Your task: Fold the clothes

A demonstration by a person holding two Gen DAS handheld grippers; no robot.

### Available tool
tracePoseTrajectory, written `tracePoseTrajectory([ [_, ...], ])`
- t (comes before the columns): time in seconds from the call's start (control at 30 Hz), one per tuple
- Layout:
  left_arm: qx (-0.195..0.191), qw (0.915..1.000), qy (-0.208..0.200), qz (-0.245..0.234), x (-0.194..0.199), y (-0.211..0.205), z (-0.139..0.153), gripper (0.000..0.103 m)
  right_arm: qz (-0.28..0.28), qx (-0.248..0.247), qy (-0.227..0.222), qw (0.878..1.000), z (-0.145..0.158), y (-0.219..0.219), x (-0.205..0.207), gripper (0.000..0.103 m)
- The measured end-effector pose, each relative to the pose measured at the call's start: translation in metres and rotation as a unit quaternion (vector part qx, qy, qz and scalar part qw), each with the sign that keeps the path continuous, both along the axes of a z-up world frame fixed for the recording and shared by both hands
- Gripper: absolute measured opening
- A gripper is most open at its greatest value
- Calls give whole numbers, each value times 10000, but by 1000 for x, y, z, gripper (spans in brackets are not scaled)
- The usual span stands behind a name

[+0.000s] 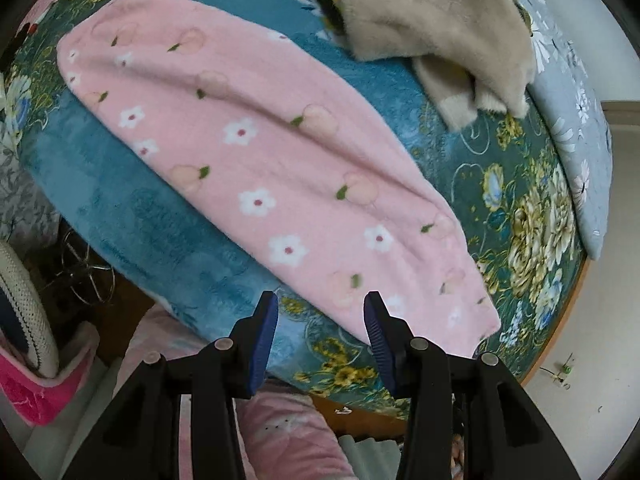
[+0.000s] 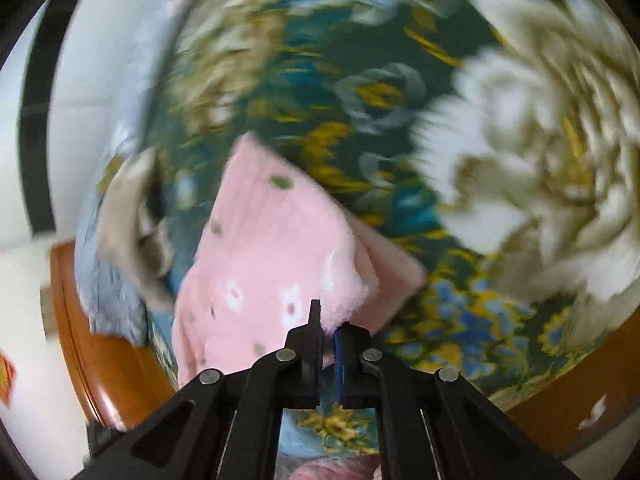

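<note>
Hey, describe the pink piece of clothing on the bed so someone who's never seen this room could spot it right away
Find the bed with the teal floral blanket. The pink fleece garment lies stretched diagonally across it, its near corner pinched in the right claw. Unlike the plain beige fleece garment beyond it, it is printed with white flowers and peaches.

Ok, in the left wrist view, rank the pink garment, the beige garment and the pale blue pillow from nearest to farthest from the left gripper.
1. Pink garment: just ahead of the open left gripper, its hem by the right finger.
2. Beige garment: top, beyond the pink one, right of centre.
3. Pale blue pillow: far right edge. It sits close behind the beige garment, so this ranking is loose.
</note>
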State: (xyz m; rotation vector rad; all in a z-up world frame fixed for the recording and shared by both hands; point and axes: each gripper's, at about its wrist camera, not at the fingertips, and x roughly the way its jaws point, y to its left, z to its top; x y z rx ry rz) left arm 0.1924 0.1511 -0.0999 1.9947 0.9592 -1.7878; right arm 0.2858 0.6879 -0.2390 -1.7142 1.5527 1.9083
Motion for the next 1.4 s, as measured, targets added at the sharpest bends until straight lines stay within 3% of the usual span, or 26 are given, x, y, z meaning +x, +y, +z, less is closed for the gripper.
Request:
tracePoseTrajectory([
  [0.1, -176, 9998, -78, -72, 4, -2, 2, 46, -204, -8, -14, 9998, -14, 3, 5, 9],
  [0.17, -215, 9997, -133, -31, 8, -5, 2, 46, -75, 266, -161, 9995, -19, 0, 3, 13],
  [0.23, -226, 9997, -118, -24, 9, -6, 4, 46, -71, 420, -209, 9989, -21, 2, 7, 40],
  [0.3, -237, 9997, -102, -17, 10, -7, 5, 46, -163, 416, -233, 9987, -23, 8, 9, 45],
  [0.37, -248, 9997, -87, -10, 11, -8, 6, 46, -330, 121, -237, 9991, -32, 11, 8, 45],
  [0.6, -333, 9993, 147, 71, 9, -10, 18, 46, -726, -216, -166, 9970, -41, 19, 11, 45],
  [0.67, -367, 9992, 169, 73, 9, -11, 20, 46, -838, -309, -145, 9959, -43, 21, 11, 35],
  [0.73, -380, 9991, 166, 103, 10, -12, 20, 46, -950, -403, -124, 9946, -45, 23, 12, 18],
  [0.8, -378, 9991, 138, 154, 13, -13, 19, 46, -956, -365, -141, 9947, -40, 22, 13, 13],
  [0.93, -367, 9989, 140, 269, 18, -16, 18, 46, -739, -150, 368, 9965, 1, 28, -8, 10],
  [1.0, -356, 9987, 169, 334, 21, -19, 20, 46, -508, -39, 1075, 9929, 38, 35, -20, 9],
  [1.07, -345, 9984, 198, 399, 24, -22, 21, 46, -238, 164, 1483, 9885, 64, 43, -28, 9],
  [1.1, -339, 9983, 212, 432, 26, -23, 21, 46, -192, 227, 1419, 9894, 62, 46, -29, 9],
  [1.2, -322, 9978, 255, 529, 30, -27, 23, 46, -286, 264, 393, 9985, 14, 56, -26, 9],
  [1.27, -310, 9973, 284, 595, 33, -30, 24, 46, -212, 313, 81, 9993, 2, 53, -25, 9],
  [1.4, -315, 9953, 396, 826, 43, -42, 27, 46, -3, 606, 273, 9978, 24, 40, -34, 9],
])
